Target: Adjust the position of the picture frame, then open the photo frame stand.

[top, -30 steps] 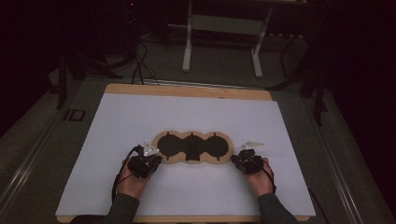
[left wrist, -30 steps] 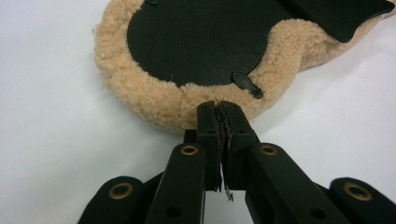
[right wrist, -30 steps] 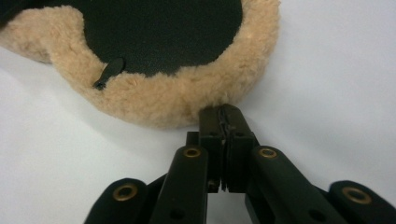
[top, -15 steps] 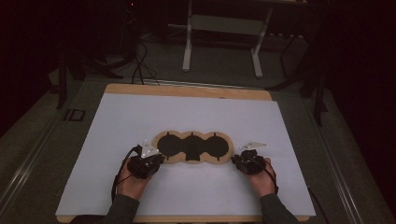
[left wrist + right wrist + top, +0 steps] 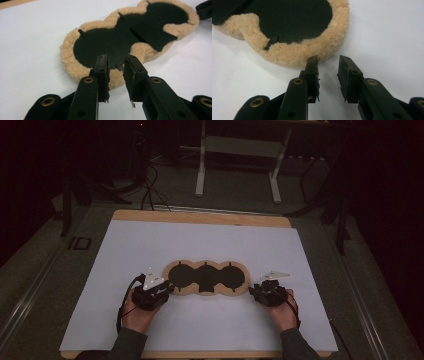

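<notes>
A three-lobed pad (image 5: 207, 278) with a tan fleece rim and a black middle lies flat on the white sheet (image 5: 210, 245). My left gripper (image 5: 167, 289) is at its left end. Its jaws have just been opening and stand apart over the fleece rim (image 5: 82, 72), without pressing on it (image 5: 116, 58). My right gripper (image 5: 256, 292) is at the pad's right end. Its jaws have also just been opening, and the gap (image 5: 328, 58) holds only bare sheet, with the fleece edge (image 5: 294, 56) just beyond the left jaw tip. A black strap (image 5: 152, 36) crosses the pad's middle.
The white sheet covers a wooden board (image 5: 200, 217) whose edge shows at the back. Behind the table stand the legs of a metal frame (image 5: 237, 165), and cables (image 5: 150, 190) lie on the dark floor. The other gripper's tip (image 5: 205, 8) shows past the pad's far end.
Both hands stay at the pad's two ends and the pad lies where it lay. Nothing else has visibly moved.
</notes>
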`<state>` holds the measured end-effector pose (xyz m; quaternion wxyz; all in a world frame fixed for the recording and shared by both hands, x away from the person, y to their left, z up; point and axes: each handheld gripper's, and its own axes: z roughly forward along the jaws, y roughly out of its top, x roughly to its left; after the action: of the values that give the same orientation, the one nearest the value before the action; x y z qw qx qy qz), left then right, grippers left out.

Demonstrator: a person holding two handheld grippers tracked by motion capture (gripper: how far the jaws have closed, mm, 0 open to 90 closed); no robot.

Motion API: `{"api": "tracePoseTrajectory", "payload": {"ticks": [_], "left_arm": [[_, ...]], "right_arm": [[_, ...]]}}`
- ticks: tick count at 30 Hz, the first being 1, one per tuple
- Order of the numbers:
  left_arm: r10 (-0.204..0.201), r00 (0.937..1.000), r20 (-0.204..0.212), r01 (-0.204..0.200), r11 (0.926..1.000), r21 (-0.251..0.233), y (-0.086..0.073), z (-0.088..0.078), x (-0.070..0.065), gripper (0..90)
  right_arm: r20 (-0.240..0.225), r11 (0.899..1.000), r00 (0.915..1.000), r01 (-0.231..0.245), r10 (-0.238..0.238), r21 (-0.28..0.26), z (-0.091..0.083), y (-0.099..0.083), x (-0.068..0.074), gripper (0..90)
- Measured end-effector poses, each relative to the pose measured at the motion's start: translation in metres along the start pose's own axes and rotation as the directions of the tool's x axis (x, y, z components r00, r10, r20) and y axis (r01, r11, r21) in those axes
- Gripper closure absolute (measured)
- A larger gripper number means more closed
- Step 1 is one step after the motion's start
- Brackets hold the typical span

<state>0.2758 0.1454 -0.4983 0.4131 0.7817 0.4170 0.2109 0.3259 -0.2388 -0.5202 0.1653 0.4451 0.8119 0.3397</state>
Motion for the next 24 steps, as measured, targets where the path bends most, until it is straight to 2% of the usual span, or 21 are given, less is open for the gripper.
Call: {"api": "tracePoseTrajectory", "payload": {"ticks": [5,16,20,22,24], "left_arm": [[0.002,0.9999,0.012,-0.002,0.9999,-0.012,0.001,0.001,-0.002,67.4],[0.036,0.9962,0.079,-0.036,0.9993,-0.008,0.009,0.006,-0.013,59.5],[0.03,0.9911,0.13,-0.027,0.9994,-0.024,0.012,0.007,-0.019,63.0],[0.021,0.9884,0.15,-0.019,0.9997,-0.018,0.014,0.01,-0.022,62.7],[0.019,0.9829,0.183,-0.018,0.9998,-0.005,0.016,0.014,-0.026,63.3]], "right_arm": [[-0.001,1.0,1.0,-0.004,0.004,-0.006,-0.002,0.0,0.0,68.0],[0.01,1.0,0.9999,-0.006,0.007,-0.015,-0.004,-0.002,-0.002,64.3],[0.011,1.0,0.9999,-0.003,0.003,-0.016,-0.004,-0.003,-0.001,66.8],[-0.002,1.0,1.0,0.004,-0.004,-0.019,-0.005,-0.004,0.0,68.1],[-0.002,1.0,1.0,-0.001,0.001,-0.022,-0.004,-0.004,0.0,67.8]]}}
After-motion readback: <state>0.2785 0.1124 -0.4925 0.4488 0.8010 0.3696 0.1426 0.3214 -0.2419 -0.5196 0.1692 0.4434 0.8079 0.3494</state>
